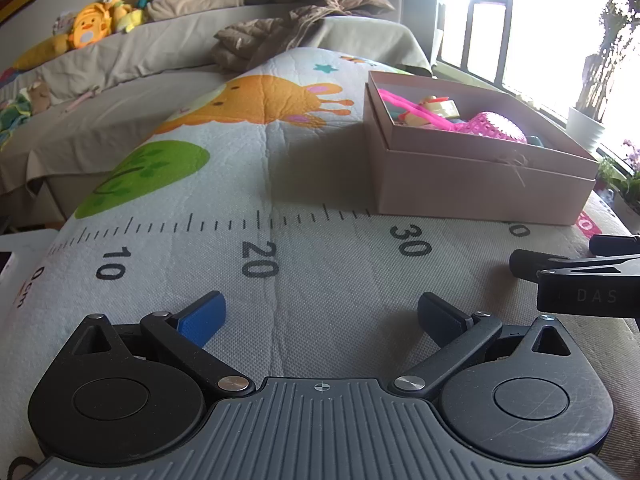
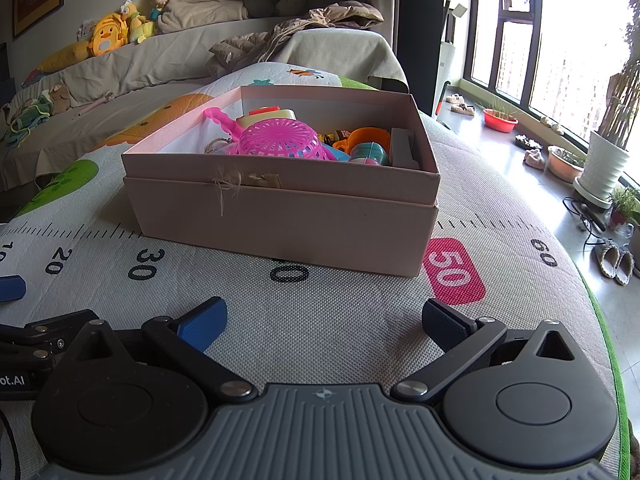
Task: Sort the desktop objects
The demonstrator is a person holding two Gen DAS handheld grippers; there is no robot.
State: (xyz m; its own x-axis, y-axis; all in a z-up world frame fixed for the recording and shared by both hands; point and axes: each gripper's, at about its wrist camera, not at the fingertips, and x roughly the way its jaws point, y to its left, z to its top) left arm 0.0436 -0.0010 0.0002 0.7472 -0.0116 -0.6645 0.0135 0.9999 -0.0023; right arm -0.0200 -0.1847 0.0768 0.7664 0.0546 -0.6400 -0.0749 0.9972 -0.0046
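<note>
A pink cardboard box [image 2: 280, 216] stands on the ruler-print mat [image 2: 320, 320], straight ahead of my right gripper; it also shows at the right in the left wrist view [image 1: 480, 184]. Inside lie several toys: a pink plastic basket [image 2: 280, 140], an orange cup [image 2: 366, 136], a teal piece [image 2: 370, 152] and a cream block [image 2: 272, 116]. My left gripper [image 1: 320, 316] is open and empty, low over the mat near the 20 mark. My right gripper [image 2: 322, 320] is open and empty, short of the box.
The right gripper's body [image 1: 580, 280] shows at the right edge of the left wrist view. A sofa [image 2: 160, 56] with plush toys and a jacket lies behind. Potted plants [image 2: 604, 160] and slippers sit on the floor at right by the window.
</note>
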